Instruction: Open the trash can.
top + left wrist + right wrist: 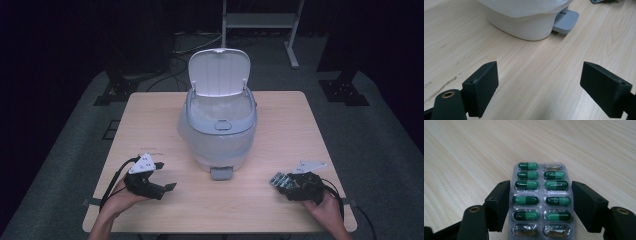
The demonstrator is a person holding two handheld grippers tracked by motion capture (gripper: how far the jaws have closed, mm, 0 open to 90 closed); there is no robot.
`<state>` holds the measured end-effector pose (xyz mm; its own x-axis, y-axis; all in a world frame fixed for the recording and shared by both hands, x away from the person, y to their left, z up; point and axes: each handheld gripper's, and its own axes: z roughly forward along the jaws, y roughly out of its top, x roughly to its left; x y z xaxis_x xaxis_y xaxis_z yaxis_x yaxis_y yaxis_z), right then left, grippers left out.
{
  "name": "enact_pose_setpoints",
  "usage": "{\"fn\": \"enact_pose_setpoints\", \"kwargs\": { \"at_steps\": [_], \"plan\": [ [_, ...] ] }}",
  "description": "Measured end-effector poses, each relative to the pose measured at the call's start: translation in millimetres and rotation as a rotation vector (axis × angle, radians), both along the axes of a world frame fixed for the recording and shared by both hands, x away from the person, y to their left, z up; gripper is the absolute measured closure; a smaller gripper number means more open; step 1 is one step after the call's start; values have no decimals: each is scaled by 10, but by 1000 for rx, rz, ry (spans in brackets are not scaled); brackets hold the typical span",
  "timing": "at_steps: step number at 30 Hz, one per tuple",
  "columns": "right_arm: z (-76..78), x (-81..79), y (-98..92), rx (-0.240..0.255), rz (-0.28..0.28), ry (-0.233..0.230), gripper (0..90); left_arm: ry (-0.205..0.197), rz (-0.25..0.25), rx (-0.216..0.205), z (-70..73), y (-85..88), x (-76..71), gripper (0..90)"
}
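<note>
A white pedal bin stands mid-table, its lid raised and a clear liner over the rim. Its grey pedal faces the near edge. My left gripper rests open on the table left of the pedal. In the left gripper view its jaws stand wide apart over bare wood, with the bin's base and pedal ahead. My right gripper, near the front right, is shut on a blister pack of green capsules. The pack sits between the jaws, with some pockets empty.
The wooden table has free surface on both sides of the bin. Behind it on the grey floor are a white metal frame, black stand bases and cables. The surroundings are dark.
</note>
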<state>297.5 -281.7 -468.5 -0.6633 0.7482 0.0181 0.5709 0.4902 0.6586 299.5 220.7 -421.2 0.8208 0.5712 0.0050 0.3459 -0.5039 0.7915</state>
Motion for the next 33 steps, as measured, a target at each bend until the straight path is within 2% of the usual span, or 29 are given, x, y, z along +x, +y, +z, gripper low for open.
{"fn": "enact_pose_setpoints", "kwargs": {
  "at_steps": [18,33],
  "plan": [
    [269,30,-25,29,17,8,325,-14,8,-8,15,50,-8,142],
    [627,64,-90,60,20,-3,325,-8,8,2,-6,40,-3,141]
  ]
}}
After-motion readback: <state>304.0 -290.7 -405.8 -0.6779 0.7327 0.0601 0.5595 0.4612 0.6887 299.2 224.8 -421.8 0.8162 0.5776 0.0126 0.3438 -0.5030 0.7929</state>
